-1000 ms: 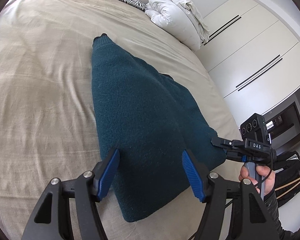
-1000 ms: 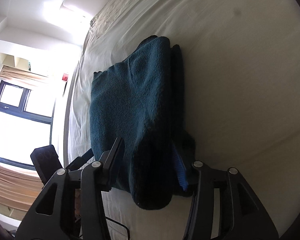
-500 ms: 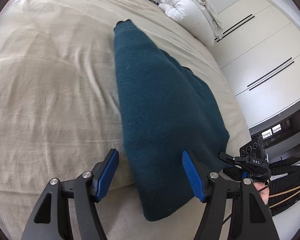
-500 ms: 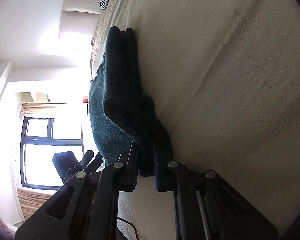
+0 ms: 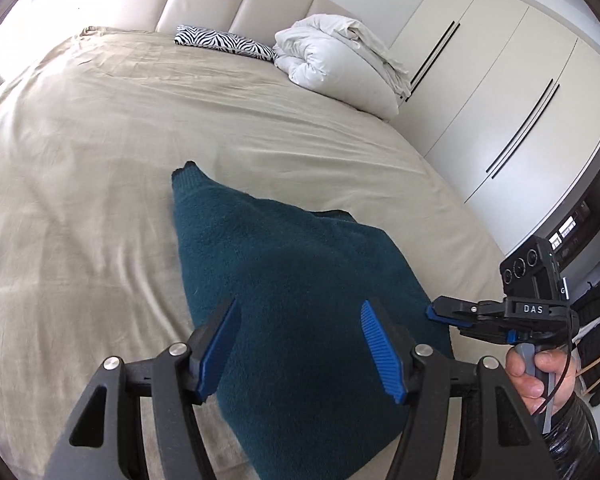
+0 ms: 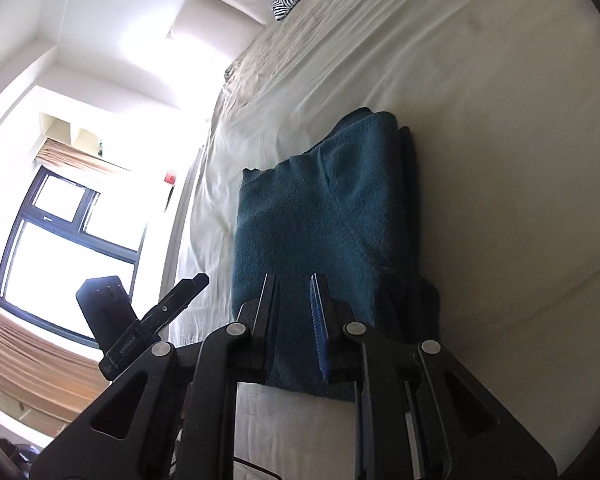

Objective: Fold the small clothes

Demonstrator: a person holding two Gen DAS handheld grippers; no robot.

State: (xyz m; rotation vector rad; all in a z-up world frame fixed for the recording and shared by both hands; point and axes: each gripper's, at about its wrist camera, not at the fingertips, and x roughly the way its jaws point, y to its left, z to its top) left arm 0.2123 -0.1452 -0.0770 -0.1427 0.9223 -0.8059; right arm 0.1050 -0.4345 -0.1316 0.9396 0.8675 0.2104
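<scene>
A dark teal sweater (image 5: 300, 280) lies folded into a long stack on the beige bed sheet (image 5: 80, 160). My left gripper (image 5: 299, 306) hovers open just above its near end, blue pads wide apart with nothing between them. My right gripper (image 5: 434, 311) sits at the sweater's right edge, held by a person's hand (image 5: 532, 376). In the right wrist view its jaws are opening: the right gripper (image 6: 293, 279) shows a narrow gap, a bare blue pad and the sweater (image 6: 320, 208) lying flat below it. The left gripper (image 6: 196, 280) shows side-on at the left.
A bundled white duvet (image 5: 340, 60) and a zebra-print pillow (image 5: 224, 42) lie at the head of the bed. White wardrobe doors (image 5: 500, 80) line the right side. A bright window (image 6: 60, 240) is beyond the bed's far side.
Half a second ago the right gripper was shut on the sweater's raised edge; now the sweater lies flat and the jaws have parted. The left gripper has risen and tilted up, showing the headboard.
</scene>
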